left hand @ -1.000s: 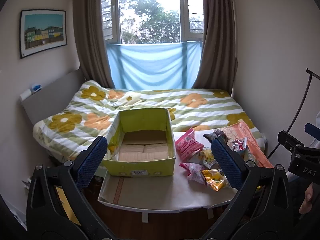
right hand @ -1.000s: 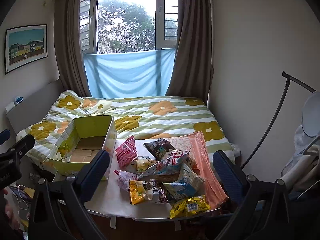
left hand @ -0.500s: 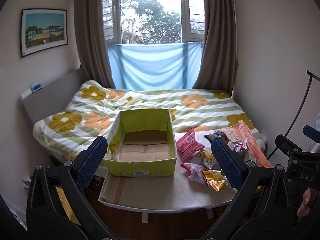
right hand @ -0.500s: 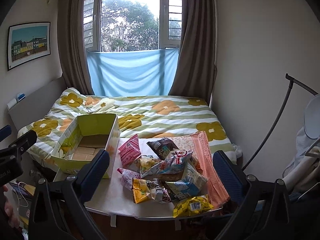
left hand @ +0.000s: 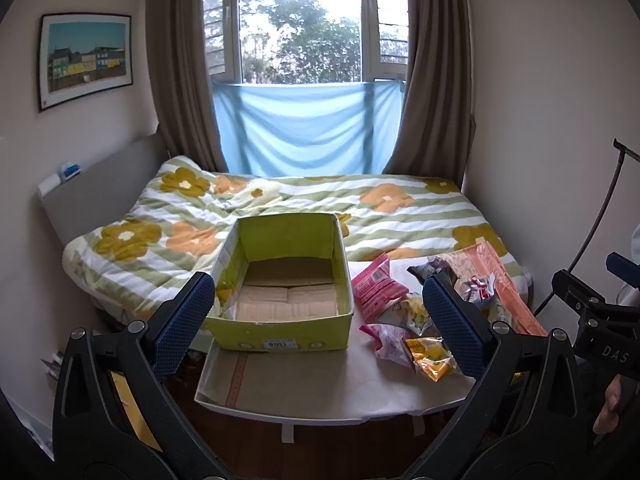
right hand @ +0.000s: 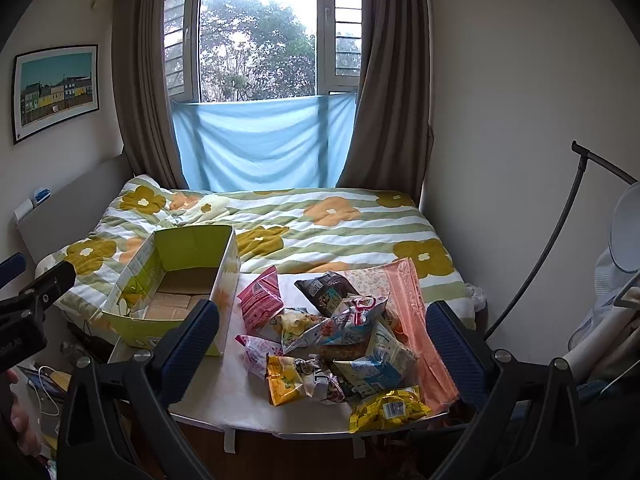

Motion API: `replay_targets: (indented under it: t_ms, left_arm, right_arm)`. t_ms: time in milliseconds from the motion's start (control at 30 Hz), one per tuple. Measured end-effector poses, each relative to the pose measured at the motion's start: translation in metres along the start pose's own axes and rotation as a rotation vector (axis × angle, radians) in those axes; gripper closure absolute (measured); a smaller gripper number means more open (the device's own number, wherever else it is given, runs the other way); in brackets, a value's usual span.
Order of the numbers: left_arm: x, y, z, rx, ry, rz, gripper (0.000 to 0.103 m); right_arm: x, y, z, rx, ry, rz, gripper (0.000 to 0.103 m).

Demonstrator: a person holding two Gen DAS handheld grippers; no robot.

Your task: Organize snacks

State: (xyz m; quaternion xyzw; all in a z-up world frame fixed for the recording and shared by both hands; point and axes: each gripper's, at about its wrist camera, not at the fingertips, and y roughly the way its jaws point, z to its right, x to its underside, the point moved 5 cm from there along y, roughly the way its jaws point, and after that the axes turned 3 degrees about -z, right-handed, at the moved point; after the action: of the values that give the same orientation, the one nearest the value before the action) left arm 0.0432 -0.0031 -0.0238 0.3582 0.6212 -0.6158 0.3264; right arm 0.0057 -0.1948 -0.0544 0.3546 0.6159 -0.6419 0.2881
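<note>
My left gripper (left hand: 316, 312) is held above the near edge of the worktop (left hand: 320, 380), its blue-padded fingers (left hand: 182, 322) spread wide with nothing between them. Framed between those fingers, ahead and below, stands the green cardboard box (left hand: 280, 280), open-topped, its brown base flaps bare. A white label on the near wall of the box appears upside down; its digits seem to read "1308", but I cannot be sure.

My right gripper (right hand: 322, 342) is likewise spread wide and holds nothing; it hangs over the heap of snack packets (right hand: 336, 344), which lies on the right half of the worktop, just beside the box and well below the fingers. Components of the heap: a pink packet (right hand: 260, 300) nearest the box, leaning up; a dark packet (right hand: 326, 290) at the far side; a red-and-white packet (right hand: 356, 312) on top; a blue-and-white packet (right hand: 376, 364); a yellow packet (right hand: 286, 380) at the near left; a yellow-green packet (right hand: 388, 408) at the near edge of the worktop. The printing on these wrappers is too small to read. An orange patterned cloth (right hand: 404, 304) lies under the right side of the heap.

In the left-wrist view, the body of the right gripper at the frame's right edge carries the letters "DAS". Behind the worktop lies the bed (left hand: 380, 208) with a flower-patterned quilt.
</note>
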Motion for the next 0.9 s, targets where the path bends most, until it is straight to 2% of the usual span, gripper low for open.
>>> replay_targets:
  t_ms: [900]
  left_arm:
    - [0.006, 0.011, -0.005, -0.001, -0.018, -0.026, 0.000]
  right_arm:
    - [0.001, 0.005, -0.003, -0.008, -0.011, -0.008, 0.000]
